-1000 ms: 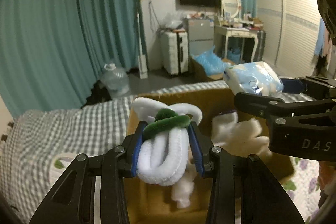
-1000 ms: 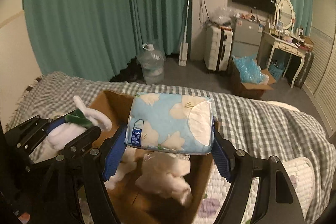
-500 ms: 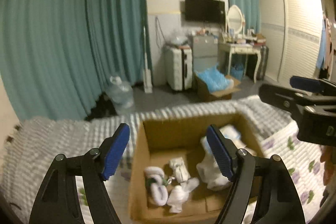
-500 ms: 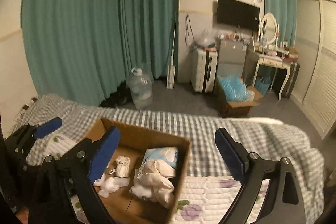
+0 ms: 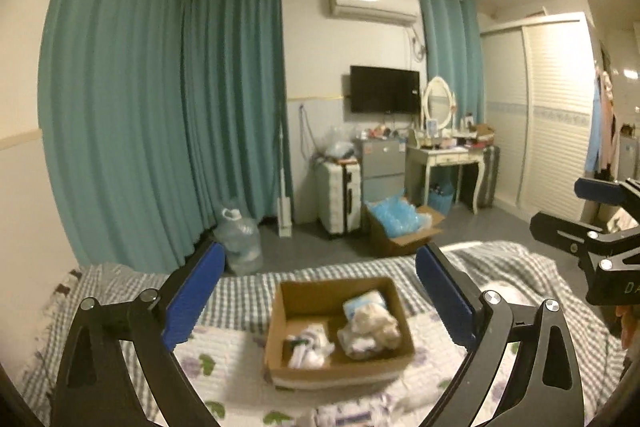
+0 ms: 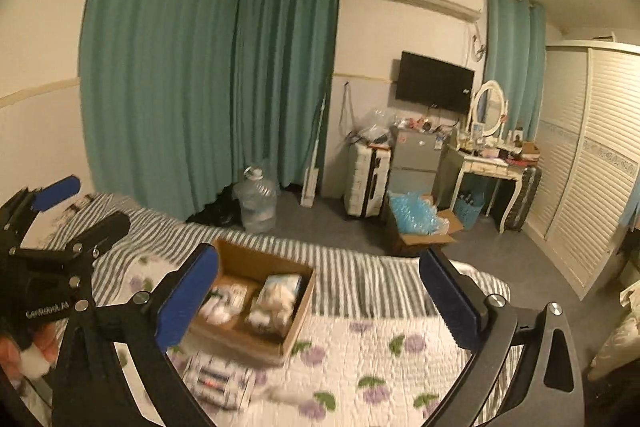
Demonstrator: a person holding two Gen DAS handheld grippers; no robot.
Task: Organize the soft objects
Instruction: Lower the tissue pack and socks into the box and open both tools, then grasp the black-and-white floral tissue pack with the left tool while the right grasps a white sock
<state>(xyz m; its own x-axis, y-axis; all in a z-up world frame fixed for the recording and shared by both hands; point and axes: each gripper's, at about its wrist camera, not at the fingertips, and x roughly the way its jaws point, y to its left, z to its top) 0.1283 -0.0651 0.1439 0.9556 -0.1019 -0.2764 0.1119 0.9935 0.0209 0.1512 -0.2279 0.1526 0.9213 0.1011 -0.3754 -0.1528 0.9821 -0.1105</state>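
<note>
- Cardboard box [image 5: 338,367] sits on the quilted bed [image 5: 224,359], holding white soft items [image 5: 306,347] on its left side and a blue tissue pack [image 5: 366,303] with a cream plush [image 5: 370,331] on its right.
- Left gripper [image 5: 318,291] hangs above the box, jaws spread wide, empty.
- Right gripper [image 6: 320,293] likewise gapes wide, holding nothing.
- Teal curtains [image 6: 208,75] hang far behind.

Left gripper [image 5: 320,301] fingers apart above box [image 5: 338,371]

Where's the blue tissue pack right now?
The blue tissue pack lies inside the cardboard box on the bed, in its far right corner behind the white plush.
</note>
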